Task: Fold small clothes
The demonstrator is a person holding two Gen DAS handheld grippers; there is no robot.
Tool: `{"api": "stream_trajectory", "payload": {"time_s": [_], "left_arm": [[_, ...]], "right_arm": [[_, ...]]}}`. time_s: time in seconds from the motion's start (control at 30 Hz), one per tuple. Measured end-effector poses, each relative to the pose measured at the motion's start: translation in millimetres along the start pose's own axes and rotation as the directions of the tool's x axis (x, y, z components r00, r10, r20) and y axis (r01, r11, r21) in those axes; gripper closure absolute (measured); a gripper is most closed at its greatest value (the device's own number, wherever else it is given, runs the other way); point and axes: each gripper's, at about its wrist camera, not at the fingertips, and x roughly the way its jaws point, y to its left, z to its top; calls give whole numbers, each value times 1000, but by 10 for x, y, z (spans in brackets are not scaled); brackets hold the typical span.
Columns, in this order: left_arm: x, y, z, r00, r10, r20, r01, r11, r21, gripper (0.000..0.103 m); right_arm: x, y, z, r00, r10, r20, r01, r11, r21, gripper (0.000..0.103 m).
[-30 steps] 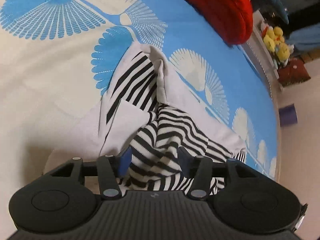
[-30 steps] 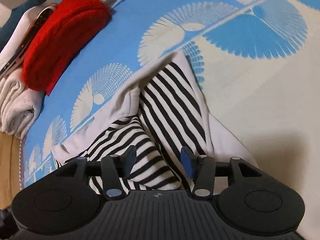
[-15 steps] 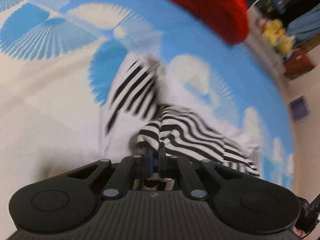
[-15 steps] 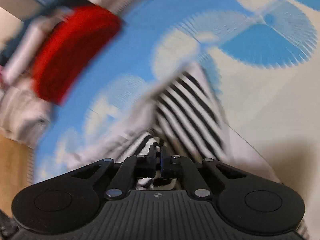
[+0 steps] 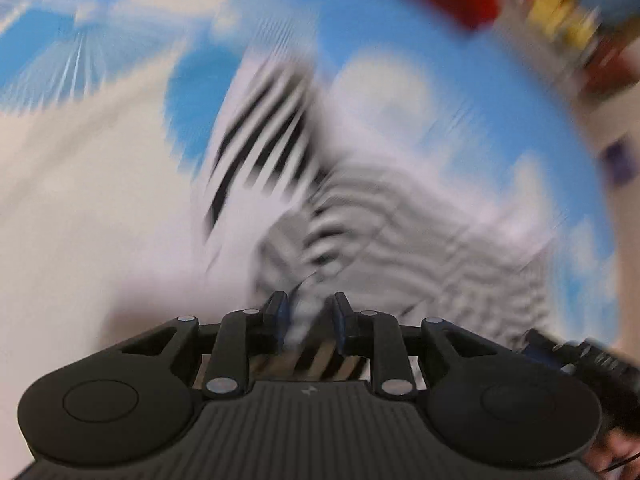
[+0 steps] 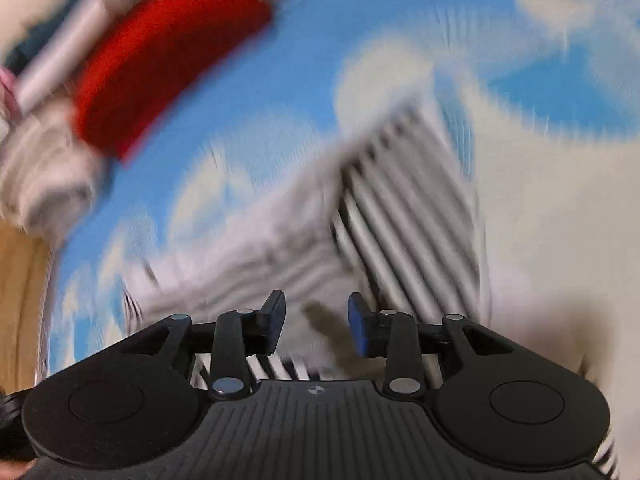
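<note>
On the blue-and-white bedspread [image 5: 460,48], the striped garment [image 5: 256,148] lies crumpled at centre. Left gripper [image 5: 308,316] is opening, striped cloth between its narrow jaws; right gripper [image 6: 316,316] is opening, jaws apart over blurred cloth. Red cushion [image 6: 160,64] sits at ten o'clock.

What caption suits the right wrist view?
Right gripper, jaws opening, above a black-and-white striped garment on a blue patterned bedspread.
</note>
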Motion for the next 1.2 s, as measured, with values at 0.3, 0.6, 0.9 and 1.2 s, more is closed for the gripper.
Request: {"api": "stream_trajectory", "payload": {"time_s": [0.3, 0.6, 0.9, 1.2], "left_arm": [[4, -6, -50, 1000, -11, 10, 10, 993, 120, 74], [-1424, 58, -945, 957, -88, 276, 16, 967, 253, 65], [-1692, 1084, -2088, 948, -64, 312, 34, 995, 98, 54], [-1279, 1366, -2201, 986, -79, 144, 92, 992, -86, 29]], "right_arm": [[237, 57, -41, 993, -99, -60, 90, 985, -150, 72], [-1464, -116, -373, 961, -76, 266, 124, 978, -170, 55], [-2098, -955, -1514, 945, -115, 308, 151, 984, -97, 52], [-1699, -1273, -1907, 984, -140, 109, 138, 990, 21, 51]]}}
